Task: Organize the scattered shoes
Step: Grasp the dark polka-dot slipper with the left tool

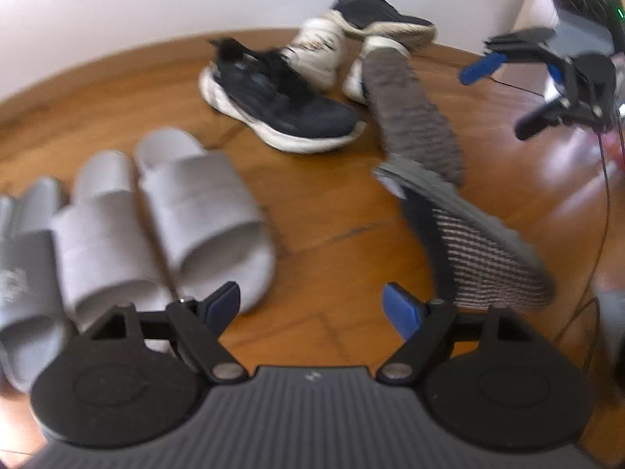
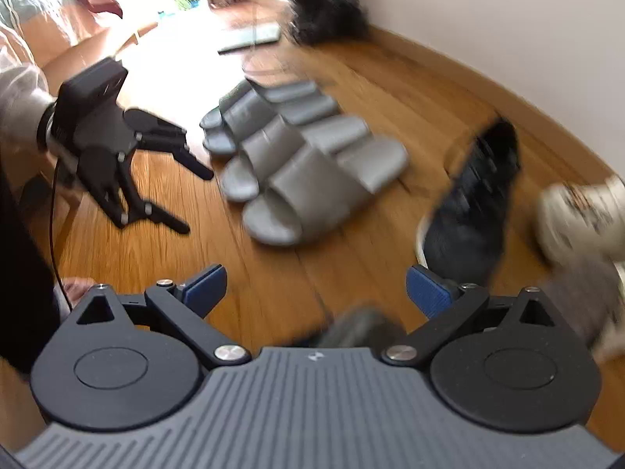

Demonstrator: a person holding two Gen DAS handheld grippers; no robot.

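Left tongs (image 1: 310,305) spread wide, nothing between the blue pads; bare wooden floor (image 1: 332,242) directly ahead. Right tongs (image 2: 316,293) also gaping and empty, floor beneath.

Grey slippers (image 1: 164,226) sit in a tidy row just left of the left tongs, touching side by side; leftmost one cut off by the frame edge. Grey knit shoes (image 1: 449,195) lie tipped, soles showing, just ahead-right of the left tongs. Black sneaker (image 1: 281,105) farther ahead, white shoes (image 1: 320,51) and another black one piled behind it by the wall (image 1: 156,0).

Open floor between slippers and knit shoes. From the right wrist, heavy blur: dark object at the tongs' base unreadable.
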